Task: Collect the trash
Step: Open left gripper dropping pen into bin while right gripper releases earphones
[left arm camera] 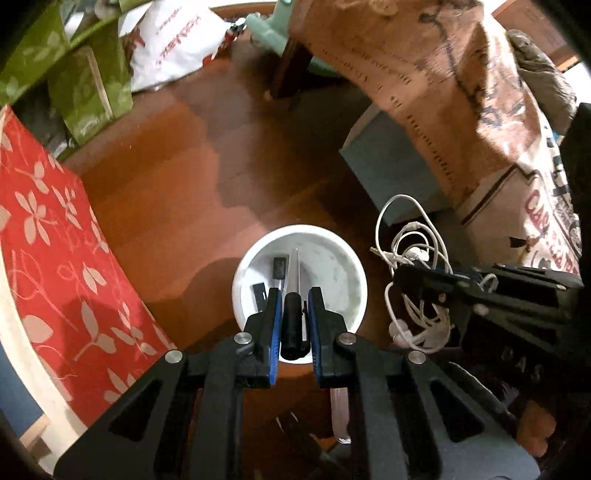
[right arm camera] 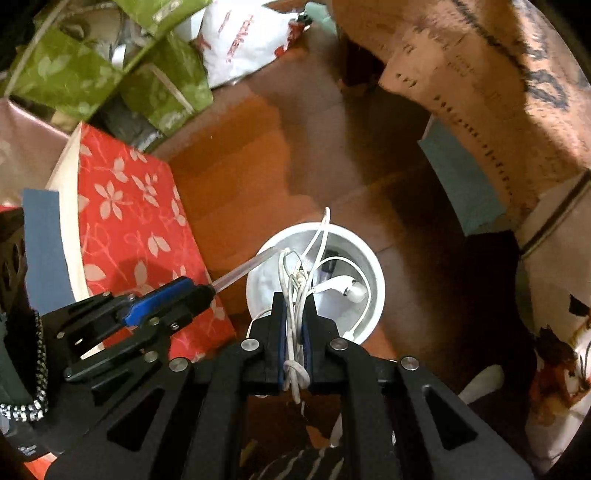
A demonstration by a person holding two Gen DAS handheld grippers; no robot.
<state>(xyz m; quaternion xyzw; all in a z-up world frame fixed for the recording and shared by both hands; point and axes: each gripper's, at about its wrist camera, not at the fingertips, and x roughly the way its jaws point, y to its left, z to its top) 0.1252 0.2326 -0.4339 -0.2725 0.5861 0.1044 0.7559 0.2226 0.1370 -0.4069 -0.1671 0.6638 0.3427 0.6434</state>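
A white round bin stands on the wooden floor, with small black items inside. My left gripper is shut on a pen with a black cap and clear barrel, its tip pointing into the bin. My right gripper is shut on a tangle of white earphone cables, held over the bin; an earbud hangs inside it. The right gripper with the cables shows at the right of the left wrist view. The left gripper with the pen shows at the left of the right wrist view.
A red floral box lies left of the bin. Green floral bags and a white plastic bag sit at the back. A brown printed sack and a teal box stand to the right.
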